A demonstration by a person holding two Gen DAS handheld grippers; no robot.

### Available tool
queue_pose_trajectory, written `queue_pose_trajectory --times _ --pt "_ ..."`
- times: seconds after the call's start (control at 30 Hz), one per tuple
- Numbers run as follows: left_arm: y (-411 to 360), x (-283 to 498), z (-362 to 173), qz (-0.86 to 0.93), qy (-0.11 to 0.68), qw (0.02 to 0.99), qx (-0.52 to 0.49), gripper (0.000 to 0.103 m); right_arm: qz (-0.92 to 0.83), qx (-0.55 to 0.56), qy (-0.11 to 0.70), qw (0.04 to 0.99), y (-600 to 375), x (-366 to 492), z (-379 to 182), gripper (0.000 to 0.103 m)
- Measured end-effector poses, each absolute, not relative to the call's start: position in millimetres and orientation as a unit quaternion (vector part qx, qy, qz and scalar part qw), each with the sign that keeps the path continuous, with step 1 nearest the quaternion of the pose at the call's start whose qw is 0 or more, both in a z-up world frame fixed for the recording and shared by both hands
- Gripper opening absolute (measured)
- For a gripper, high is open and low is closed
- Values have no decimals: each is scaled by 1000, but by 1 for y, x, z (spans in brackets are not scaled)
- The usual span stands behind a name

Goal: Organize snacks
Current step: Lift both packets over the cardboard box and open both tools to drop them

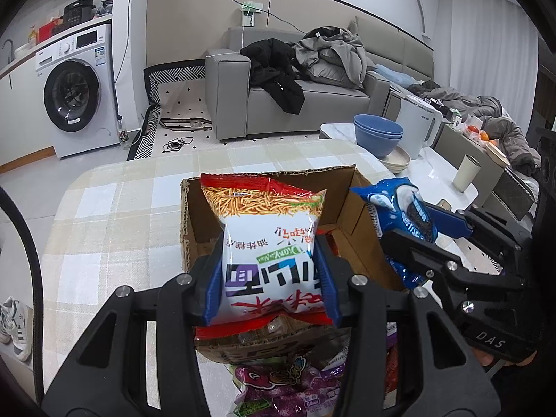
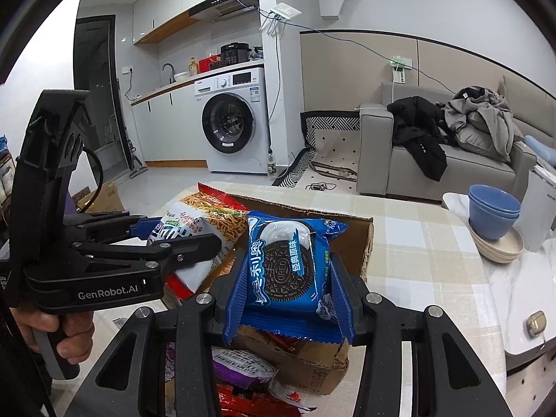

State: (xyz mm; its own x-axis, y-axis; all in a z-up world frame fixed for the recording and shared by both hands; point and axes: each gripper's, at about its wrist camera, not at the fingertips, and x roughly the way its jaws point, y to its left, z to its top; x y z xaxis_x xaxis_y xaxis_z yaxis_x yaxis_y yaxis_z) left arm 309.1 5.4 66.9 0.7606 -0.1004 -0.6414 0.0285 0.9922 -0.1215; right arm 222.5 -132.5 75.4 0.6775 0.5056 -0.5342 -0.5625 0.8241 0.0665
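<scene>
Left gripper [image 1: 269,278]: clamped on a red-and-white bag of fried noodle sticks [image 1: 267,243], blue pads pressing both sides of the bag. Bag upright between the pads, its top ahead of the fingertips, held over the open cardboard box [image 1: 194,215]. Box sits on the checked tablecloth [image 1: 114,215], just ahead of and below this gripper.

Below the left gripper, near side of the box: purple snack packets [image 1: 285,389] lying loose.

Right gripper [image 2: 288,278]: clamped on a blue Oreo pack [image 2: 288,260], pads against its two sides, face of the pack toward the camera. Pack held above the same box, to the right of the noodle bag, the two apart.

Beyond the right gripper, to its right: stacked blue bowls [image 2: 493,212] on a pale plate, well apart from the box.
</scene>
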Motion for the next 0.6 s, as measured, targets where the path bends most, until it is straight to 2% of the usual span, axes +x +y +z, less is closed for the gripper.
queue_pose_trajectory --times 0.47,0.6 --pt "2 328 46 -32 368 928 -51 44 289 -60 291 910 -131 237 64 45" --pt "2 325 43 -31 373 926 -48 44 284 -60 287 913 -134 236 64 49"
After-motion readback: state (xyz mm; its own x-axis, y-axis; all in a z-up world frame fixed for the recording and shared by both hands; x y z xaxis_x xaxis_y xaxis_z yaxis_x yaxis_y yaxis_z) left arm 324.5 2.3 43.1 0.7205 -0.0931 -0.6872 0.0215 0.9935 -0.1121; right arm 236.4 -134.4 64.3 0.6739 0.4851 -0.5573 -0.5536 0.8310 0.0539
